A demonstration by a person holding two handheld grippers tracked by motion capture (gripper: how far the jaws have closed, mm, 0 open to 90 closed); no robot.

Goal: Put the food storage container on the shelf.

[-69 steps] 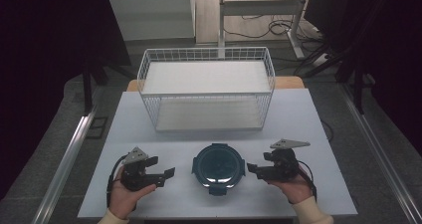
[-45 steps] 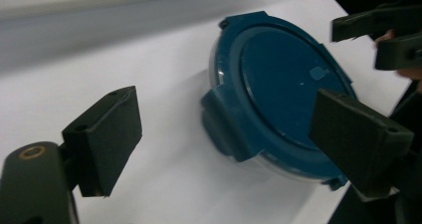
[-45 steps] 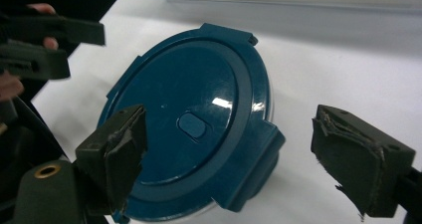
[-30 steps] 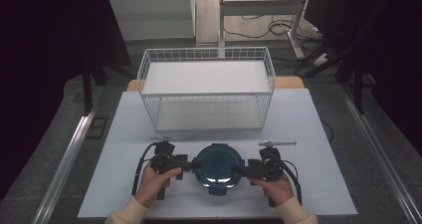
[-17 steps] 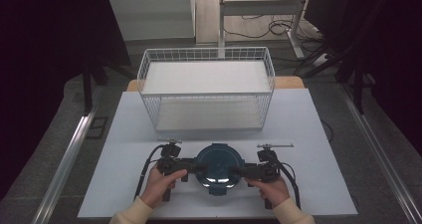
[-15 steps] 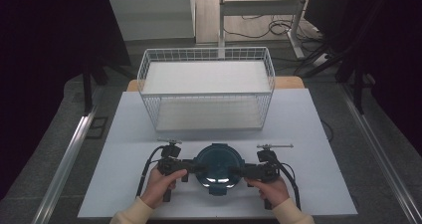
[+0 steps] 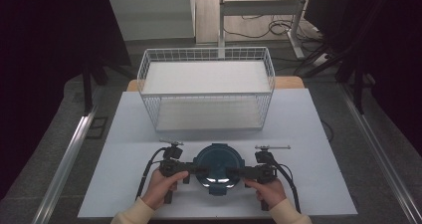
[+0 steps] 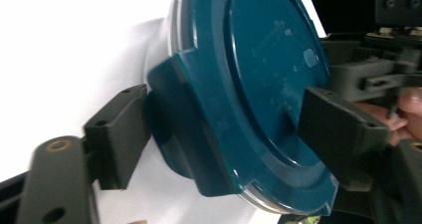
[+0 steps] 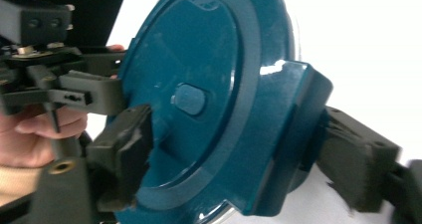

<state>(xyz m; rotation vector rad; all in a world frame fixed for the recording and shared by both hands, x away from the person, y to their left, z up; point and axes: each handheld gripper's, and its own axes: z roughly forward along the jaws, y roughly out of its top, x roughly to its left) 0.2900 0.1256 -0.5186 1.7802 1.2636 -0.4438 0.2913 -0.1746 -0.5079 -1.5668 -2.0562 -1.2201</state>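
While the round teal lid lies flat near the front edge of the white surface, both tongs meet it from opposite sides. The left tongs reach in from the left, and in the left gripper view one jaw sits on top of the lid and the other against its side tab (it is closed on the lid). The right tongs grip the opposite edge in the same way, one jaw above and one at the tab. A white wire basket stands behind, well apart from the lid.
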